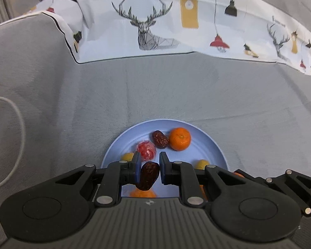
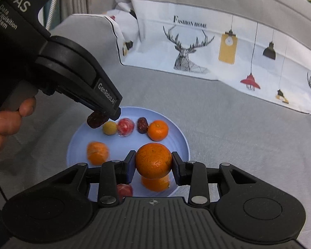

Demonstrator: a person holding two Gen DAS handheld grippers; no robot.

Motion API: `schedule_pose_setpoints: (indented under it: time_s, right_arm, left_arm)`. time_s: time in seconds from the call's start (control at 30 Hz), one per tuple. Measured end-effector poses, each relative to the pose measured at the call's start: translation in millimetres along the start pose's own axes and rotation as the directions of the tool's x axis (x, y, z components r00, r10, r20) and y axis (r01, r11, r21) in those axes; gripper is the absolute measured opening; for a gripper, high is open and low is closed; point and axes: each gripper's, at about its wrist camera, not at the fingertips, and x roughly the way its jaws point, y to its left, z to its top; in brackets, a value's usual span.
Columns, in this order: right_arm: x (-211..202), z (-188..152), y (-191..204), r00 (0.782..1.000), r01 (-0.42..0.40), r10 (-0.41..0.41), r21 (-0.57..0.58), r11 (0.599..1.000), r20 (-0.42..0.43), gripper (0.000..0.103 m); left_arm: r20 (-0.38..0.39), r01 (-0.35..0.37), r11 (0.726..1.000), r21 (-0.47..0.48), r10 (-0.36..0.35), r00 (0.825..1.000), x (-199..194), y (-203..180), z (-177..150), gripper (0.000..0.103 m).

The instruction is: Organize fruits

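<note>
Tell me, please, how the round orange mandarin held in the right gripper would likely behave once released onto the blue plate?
Being round, the orange mandarin may roll across the smooth blue plate. Its skin looks firm, so the right gripper probably won't crush it.

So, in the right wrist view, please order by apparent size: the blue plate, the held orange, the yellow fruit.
1. blue plate
2. held orange, though it sits nearest the camera, which enlarges it
3. yellow fruit

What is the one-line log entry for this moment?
left gripper: shut on date | right gripper: shut on orange | both above blue plate
</note>
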Motion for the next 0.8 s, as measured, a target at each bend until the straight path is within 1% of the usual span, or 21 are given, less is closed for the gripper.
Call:
schedule_pose_setpoints:
  time_s: [0.13, 0.17, 0.2, 0.27, 0.3, 0.33, 0.4, 0.53, 0.67, 0.73, 0.8]
  right_arm:
    - [19, 1, -2, 1.0, 0.0, 0.0, 0.0, 1.0, -0.019, 0.038]
    - [23, 2, -2, 1.0, -0.007, 0.007, -0.006, 1.0, -0.024, 0.038]
    - [26, 3, -2, 0.999, -0.019, 0.019, -0.013, 1.0, -0.027, 0.04]
    - [28, 5, -3, 0.999, -0.03, 0.029, -0.023, 0.999, -0.025, 0.065]
    - [25, 6, -2, 1.0, -0.02, 0.02, -0.025, 0.999, -0.015, 0.084]
    - [22, 7, -2, 1.0, -0.006, 0.006, -0.026, 1.0, -0.001, 0.091]
    - [10, 6, 0, 1.0, 0.011, -0.011, -0.026, 1.0, 0.011, 0.092]
    - [-22, -1, 3, 1.0, 0.008, -0.007, 0.013, 1.0, -0.006, 0.096]
    - [-60, -12, 11, 1.0, 0.011, -0.01, 0.049, 0.999, -0.024, 0.099]
    - [-78, -18, 17, 0.999, 0.033, -0.032, 0.064, 0.997, -0.021, 0.1]
    - [-95, -25, 26, 0.998, 0.064, -0.063, 0.054, 0.997, -0.01, 0.101]
  left_arm:
    - [-0.024, 0.003, 1.0, 0.015, -0.003, 1.0, 19, -1, 5, 0.021]
    - [-0.019, 0.004, 1.0, 0.018, -0.004, 1.0, 20, -1, 5, 0.033]
    - [-0.018, -0.004, 1.0, 0.023, 0.004, 1.0, 19, -1, 5, 0.065]
    - [-0.004, -0.047, 0.999, 0.017, 0.047, 0.999, 11, -2, 6, 0.102]
    - [0.023, -0.072, 0.997, 0.01, 0.072, 0.997, 4, -1, 4, 0.102]
    - [0.039, -0.08, 0.997, 0.013, 0.08, 0.996, -4, 0, 2, 0.103]
    - [0.025, -0.071, 0.997, 0.028, 0.07, 0.997, -16, 0, 0, 0.103]
    - [0.01, -0.098, 0.995, 0.017, 0.097, 0.995, -47, 2, -19, 0.103]
    - [0.002, -0.124, 0.992, 0.0, 0.124, 0.992, -82, 3, -47, 0.103]
    - [-0.014, -0.144, 0.989, -0.027, 0.144, 0.989, -98, 4, -65, 0.103]
    - [-0.021, -0.146, 0.988, -0.045, 0.145, 0.989, -112, 5, -83, 0.103]
